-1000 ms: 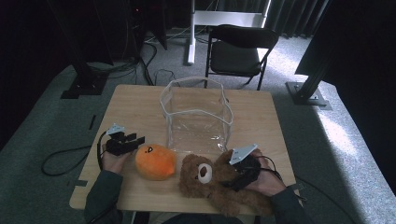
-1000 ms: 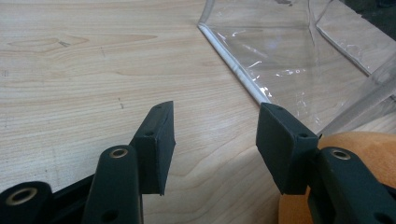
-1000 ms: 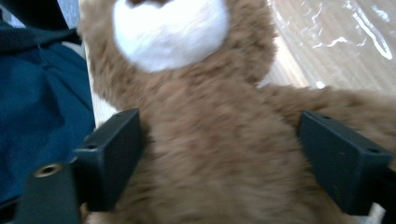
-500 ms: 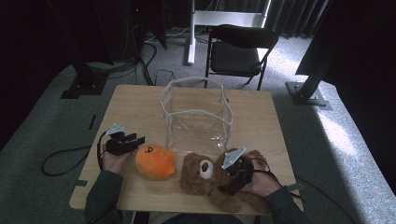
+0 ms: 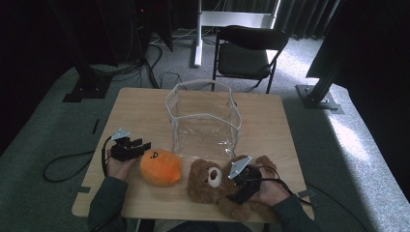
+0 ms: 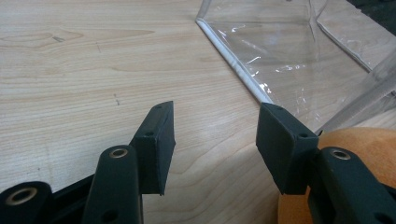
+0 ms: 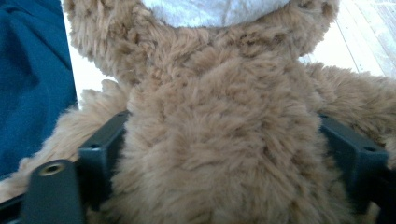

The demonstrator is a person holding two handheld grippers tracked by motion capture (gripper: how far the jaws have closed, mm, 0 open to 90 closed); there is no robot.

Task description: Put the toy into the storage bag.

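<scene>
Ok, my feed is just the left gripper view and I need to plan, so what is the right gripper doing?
Observer: The right gripper has its jaws either side of the brown teddy bear's body, fur bulging between them.
Operator: Is the bear off the table?
Observer: No, it lies on the wooden table, in front of the clear bag.
Operator: And that orange thing beside my gripper?
Observer: A round orange plush, just left of the bear.

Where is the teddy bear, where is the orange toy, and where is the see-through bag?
teddy bear (image 5: 211, 177), high view, on its face.
orange toy (image 5: 160, 167), high view, middle of its round body.
see-through bag (image 5: 205, 129), high view, on its front wall.
</scene>
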